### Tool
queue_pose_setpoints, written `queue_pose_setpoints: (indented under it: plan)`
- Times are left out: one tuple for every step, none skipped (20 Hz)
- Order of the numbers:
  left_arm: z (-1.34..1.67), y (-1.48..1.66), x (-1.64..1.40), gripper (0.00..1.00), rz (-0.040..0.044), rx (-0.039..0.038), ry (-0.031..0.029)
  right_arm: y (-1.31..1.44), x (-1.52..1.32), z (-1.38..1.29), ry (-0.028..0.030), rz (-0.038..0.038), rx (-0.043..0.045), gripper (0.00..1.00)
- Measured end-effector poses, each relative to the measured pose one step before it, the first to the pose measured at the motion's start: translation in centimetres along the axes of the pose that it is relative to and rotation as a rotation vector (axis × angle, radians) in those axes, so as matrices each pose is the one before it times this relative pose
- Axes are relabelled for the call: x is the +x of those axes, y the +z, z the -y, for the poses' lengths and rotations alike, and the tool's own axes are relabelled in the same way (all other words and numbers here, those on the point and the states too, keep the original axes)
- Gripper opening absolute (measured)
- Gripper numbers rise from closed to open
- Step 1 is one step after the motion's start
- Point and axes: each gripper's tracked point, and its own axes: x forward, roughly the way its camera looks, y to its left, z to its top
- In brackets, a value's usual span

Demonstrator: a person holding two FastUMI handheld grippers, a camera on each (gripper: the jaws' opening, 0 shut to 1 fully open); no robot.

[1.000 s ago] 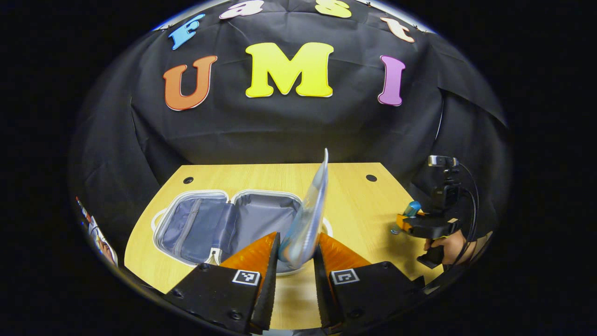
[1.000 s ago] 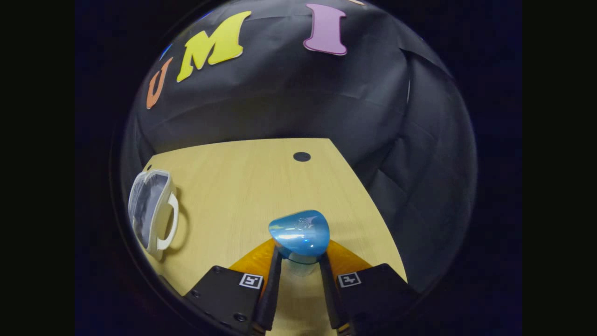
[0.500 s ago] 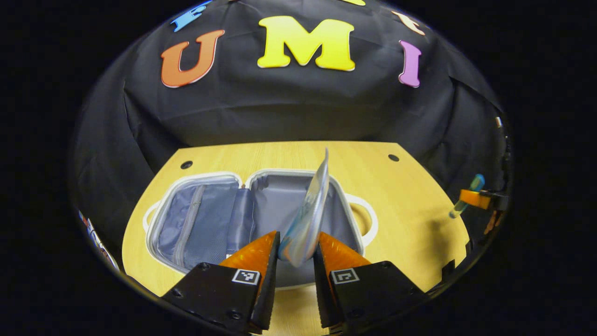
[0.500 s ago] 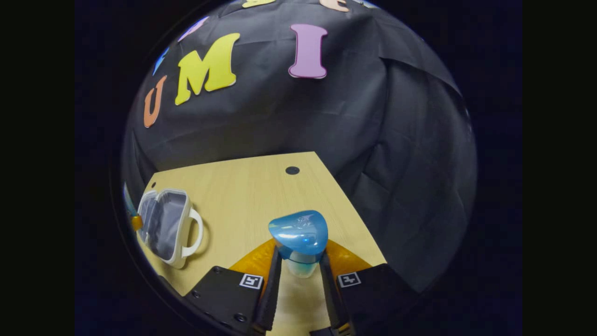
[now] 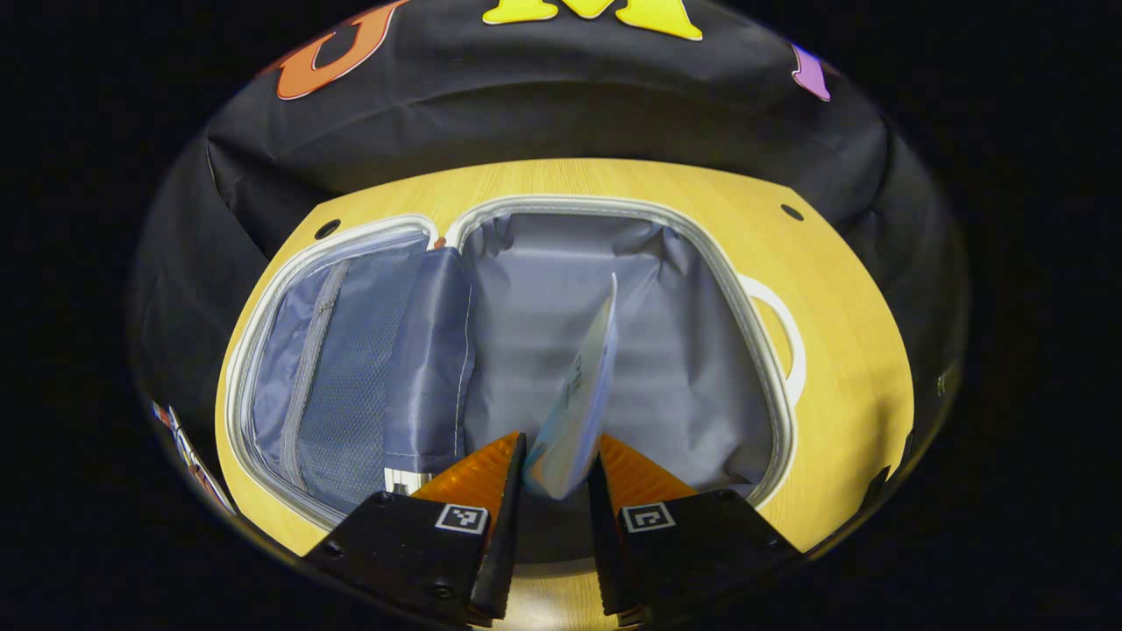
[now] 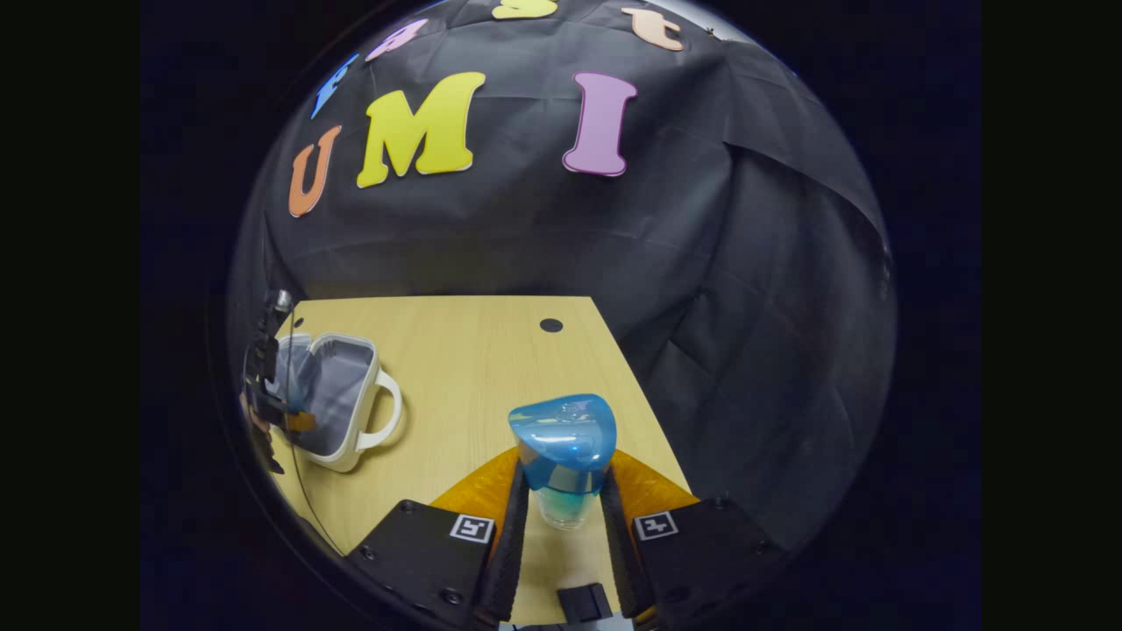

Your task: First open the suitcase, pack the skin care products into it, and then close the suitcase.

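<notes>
Left gripper [image 5: 554,464] has advanced over the open suitcase [image 5: 614,210], clamping a sachet [image 5: 578,394].
Right gripper [image 6: 564,499] clamps a blue-capped bottle [image 6: 562,447]; released upright, the sachet may topple against the rim.

Bench [image 6: 456,368]: light wood-grain top, with small round dark holes near its far corners [image 6: 550,325]. Black cloth wall [image 6: 526,237] hangs creased behind it and wraps around the right side. Lighting is even, with soft shadows on the bench and a dim surround.
</notes>
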Motion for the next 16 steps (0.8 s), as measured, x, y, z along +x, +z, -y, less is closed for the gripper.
queue_pose_setpoints:
  plan:
    - [0.028,-0.341,0.291,0.42,-0.02314,-0.00743,0.00418,0.291,-0.315,0.292,-0.00304,0.00512,0.00549,0.41]
    - [-0.087,-0.251,0.32,0.41,-0.02575,-0.01199,0.01001,0.344,-0.172,0.191,-0.00154,0.00478,0.00361,0.41]
    - [-0.464,-0.095,0.096,0.41,-0.00774,-0.00031,0.02693,0.146,0.016,0.184,-0.00253,0.00276,0.00083,0.41]
    - [-0.137,0.148,0.432,0.41,0.00425,-0.00312,0.01022,0.143,0.136,0.089,-0.00247,-0.00266,0.00068,0.41]
    - [0.151,-0.454,0.247,0.41,-0.02656,-0.01869,-0.00652,-0.084,0.03,0.144,-0.00102,-0.00972,0.00914,0.41]
    - [0.201,-0.593,0.148,0.41,-0.03817,-0.02498,-0.00685,0.002,-0.007,-0.002,0.00194,-0.00657,0.01622,0.41]
    - [-0.176,0.209,0.2,0.41,-0.00554,-0.00815,0.00177,-0.004,-0.032,0.083,0.00117,-0.00126,0.0097,0.41]
    - [0.116,0.35,0.259,0.41,-0.00147,0.00717,-0.00325,-0.109,0.058,0.156,-0.00256,-0.00102,-0.00159,0.39]
    - [-0.068,0.045,0.049,0.41,-0.01272,0.01985,-0.00167,-0.249,0.006,0.08,-0.00328,-0.00402,-0.00439,0.41]
    - [-0.148,0.246,0.12,0.41,-0.00487,0.01092,0.00055,-0.223,0.081,0.075,-0.00032,-0.00796,0.00345,0.41]
    - [0.109,-0.076,0.039,0.41,-0.0163,-0.00965,0.00003,-0.229,-0.026,-0.041,0.00112,-0.00924,0.0085,0.41]
    - [0.014,0.299,0.136,0.41,0.0042,-0.00835,-0.00079,-0.195,0.128,0.007,0.0003,-0.00813,0.00524,0.41]
    - [-0.048,0.023,-0.024,0.41,0.00071,-0.00181,-0.00116,-0.24,0.013,0.022,-0.00048,-0.00244,-0.00053,0.41]
    - [-0.018,-0.025,0.09,0.41,-0.00154,-0.00196,0.00484,-0.087,0.01,-0.096,0.00118,-0.00253,-0.00623,0.41]
    - [0.026,0.028,-0.032,0.41,0.00298,0.00227,0.00399,-0.152,0.052,-0.178,0.0023,-0.00094,-0.00321,0.41]
    - [0.069,-0.025,0.025,0.41,-0.00015,0.00127,0.00292,0.125,-0.004,-0.276,0.00341,0.00149,-0.00016,0.41]
